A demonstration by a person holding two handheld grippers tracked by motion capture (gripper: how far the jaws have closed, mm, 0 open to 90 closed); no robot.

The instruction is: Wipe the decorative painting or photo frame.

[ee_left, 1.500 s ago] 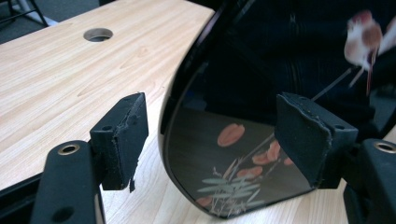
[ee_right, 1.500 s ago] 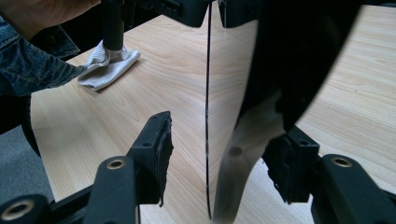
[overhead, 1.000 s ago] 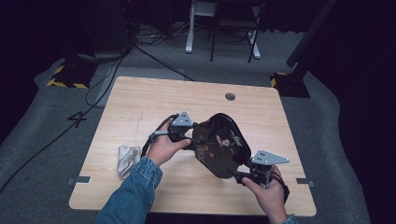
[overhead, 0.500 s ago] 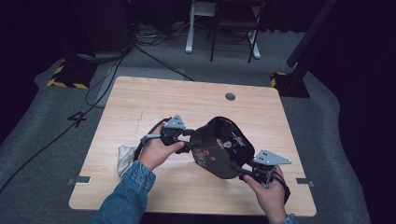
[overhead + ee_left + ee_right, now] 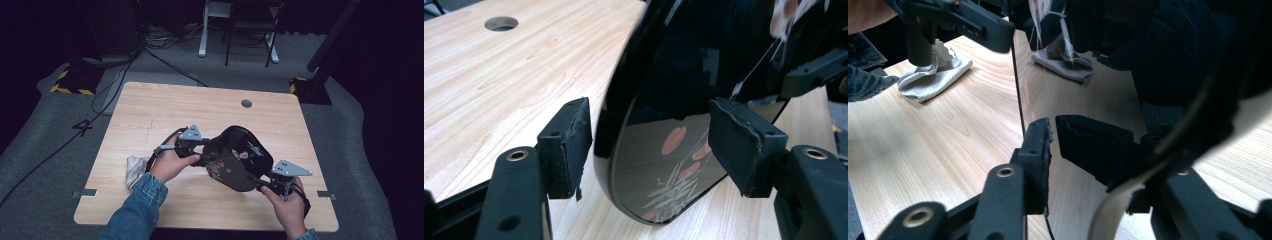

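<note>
Two grippers point(image 5: 204, 156) point(image 5: 260, 184), one black tray point(image 5: 240, 157), one cloth point(image 5: 135, 169)

A pale wooden table point(image 5: 150, 115) with 1 round hole point(image 5: 246, 103) carries a crumpled white cloth point(image 5: 135, 170) near its left edge.

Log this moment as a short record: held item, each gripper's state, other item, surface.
held item: black lacquered tray, tilted up off the table
left gripper: open, jaws on either side of the tray's rim, not touching
right gripper: shut on the tray's edge
other item: crumpled cloth, lying beside the left hand
surface: wooden table
</note>
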